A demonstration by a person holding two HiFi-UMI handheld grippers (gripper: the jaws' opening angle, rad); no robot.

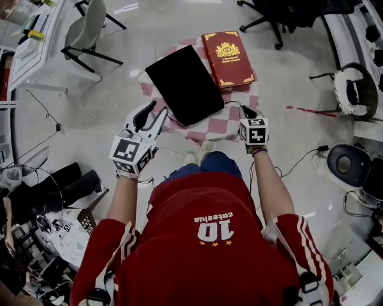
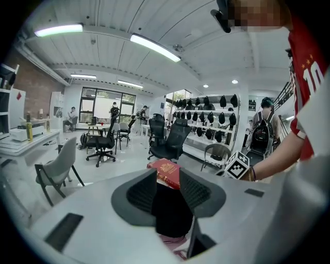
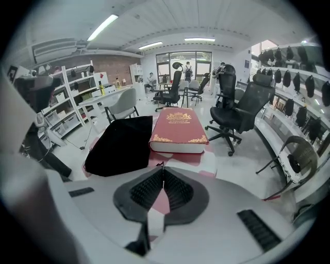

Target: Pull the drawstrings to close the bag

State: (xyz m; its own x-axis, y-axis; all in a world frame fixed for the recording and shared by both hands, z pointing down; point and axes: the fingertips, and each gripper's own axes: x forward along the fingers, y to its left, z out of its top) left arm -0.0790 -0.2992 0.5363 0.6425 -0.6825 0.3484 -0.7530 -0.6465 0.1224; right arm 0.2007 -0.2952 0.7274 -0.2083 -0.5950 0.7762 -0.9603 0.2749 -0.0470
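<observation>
A flat black drawstring bag [image 1: 184, 83] lies on a small table with a red-and-white checked cloth [image 1: 222, 127], beside a red book [image 1: 228, 58]. My left gripper [image 1: 157, 112] is at the bag's near left corner with its jaws wide open. In the left gripper view the bag [image 2: 172, 209] shows between the pads, and nothing is pinched. My right gripper [image 1: 245, 111] hovers over the table's near right edge, shut. A thin dark drawstring [image 1: 233, 104] runs from the bag to its tips. In the right gripper view a dark bit of cord sticks out of the shut gripper [image 3: 163, 169].
The book [image 3: 178, 129] lies to the right of the bag [image 3: 121, 144]. A grey chair [image 1: 90, 30] and a white desk [image 1: 36, 54] are at the far left. Black office chairs [image 1: 281, 15] stand at the far right. Cables [image 1: 299, 158] trail across the floor near the person's shoes [image 1: 197, 156].
</observation>
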